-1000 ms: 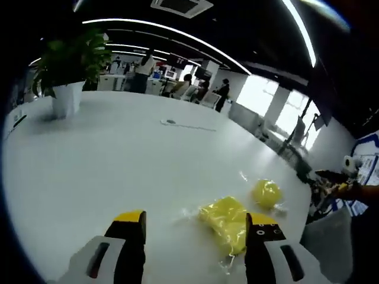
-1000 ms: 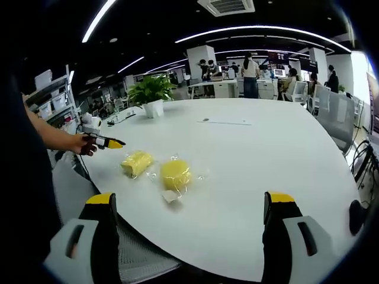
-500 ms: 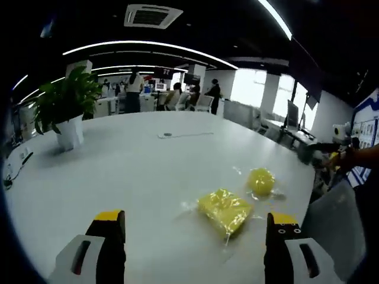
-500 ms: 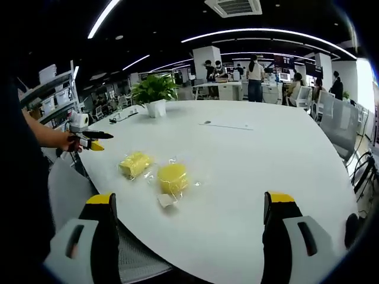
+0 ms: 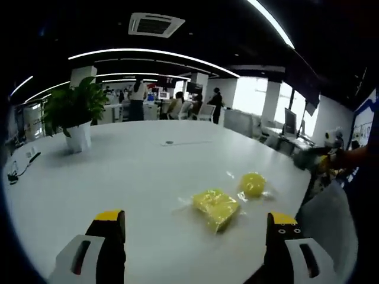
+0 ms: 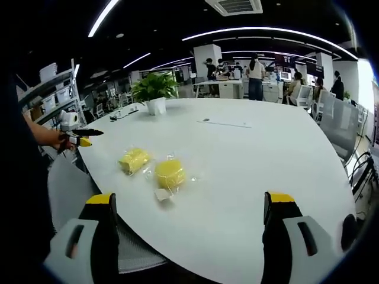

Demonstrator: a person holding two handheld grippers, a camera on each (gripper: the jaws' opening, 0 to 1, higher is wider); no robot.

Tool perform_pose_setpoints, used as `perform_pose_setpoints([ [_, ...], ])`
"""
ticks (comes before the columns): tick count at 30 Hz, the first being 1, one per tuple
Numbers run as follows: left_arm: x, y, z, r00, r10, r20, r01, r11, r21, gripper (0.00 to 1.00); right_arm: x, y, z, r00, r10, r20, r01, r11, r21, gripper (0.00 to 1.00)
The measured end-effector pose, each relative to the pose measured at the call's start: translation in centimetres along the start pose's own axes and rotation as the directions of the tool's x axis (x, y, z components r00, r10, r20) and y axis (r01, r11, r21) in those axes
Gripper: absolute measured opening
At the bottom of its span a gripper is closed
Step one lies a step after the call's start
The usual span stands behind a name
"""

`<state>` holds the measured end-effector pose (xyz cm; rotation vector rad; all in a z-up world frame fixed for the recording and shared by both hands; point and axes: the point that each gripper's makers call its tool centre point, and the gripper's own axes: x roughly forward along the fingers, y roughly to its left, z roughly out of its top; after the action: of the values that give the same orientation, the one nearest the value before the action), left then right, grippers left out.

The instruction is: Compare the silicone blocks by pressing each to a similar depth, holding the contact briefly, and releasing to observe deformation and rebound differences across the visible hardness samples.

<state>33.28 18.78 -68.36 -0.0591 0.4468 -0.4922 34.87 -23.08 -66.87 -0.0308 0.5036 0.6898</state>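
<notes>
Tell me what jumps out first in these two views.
Two bright yellow silicone samples in clear wrap lie near the white table's edge: a blocky one and a round one, apart from each other. Both hand-held grippers are open, off the samples; the left hand-held gripper shows beyond the table edge. A potted plant stands at the far side.

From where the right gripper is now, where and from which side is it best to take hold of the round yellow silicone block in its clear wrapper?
Probably grip the round yellow silicone block across its curved sides, coming down from above: it lies flat on the white table with nothing over it. Keep clear of the rectangular yellow block just beside it and the loose clear wrapper.
</notes>
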Motion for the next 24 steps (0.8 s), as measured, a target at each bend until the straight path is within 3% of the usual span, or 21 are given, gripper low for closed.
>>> perform_pose_setpoints([
  [4, -0.1, -0.4, -0.2, 1.0, 0.008, 0.015, -0.008, 1.0, -0.003, 1.0, -0.1, 0.1, -0.2, 1.0, 0.012, 0.001, -0.012, 1.0, -0.005, 0.96],
  [10, 0.2, -0.5, -0.2, 0.999, 0.03, 0.039, -0.029, 0.999, -0.019, 1.0, 0.1, -1.6, -0.8, 1.0, 0.011, 0.001, -0.011, 1.0, 0.011, 0.96],
  [13, 0.4, -1.2, 0.5, 0.998, 0.025, 0.051, -0.024, 1.0, -0.004, 1.0, 0.1, -1.4, -0.5, 1.0, 0.02, 0.012, -0.02, 1.0, 0.003, 0.96],
  [17, 0.9, -1.7, 0.5, 1.0, -0.002, 0.016, 0.002, 1.0, -0.016, 1.0, 0.3, -1.6, -0.9, 0.999, 0.038, 0.013, -0.037, 0.999, -0.009, 0.96],
  [21, 1.5, -2.8, 1.4, 1.0, -0.019, 0.018, 0.019, 1.0, -0.021, 1.0, 0.0, -2.0, -1.1, 0.999, 0.03, 0.016, -0.03, 0.999, 0.01, 0.96],
  [24, 1.9, -3.3, 2.6, 0.999, -0.026, 0.02, 0.026, 1.0, 0.017, 1.0, -0.2, -2.2, -1.2, 0.999, 0.032, 0.02, -0.032, 0.999, 0.012, 0.96],
])
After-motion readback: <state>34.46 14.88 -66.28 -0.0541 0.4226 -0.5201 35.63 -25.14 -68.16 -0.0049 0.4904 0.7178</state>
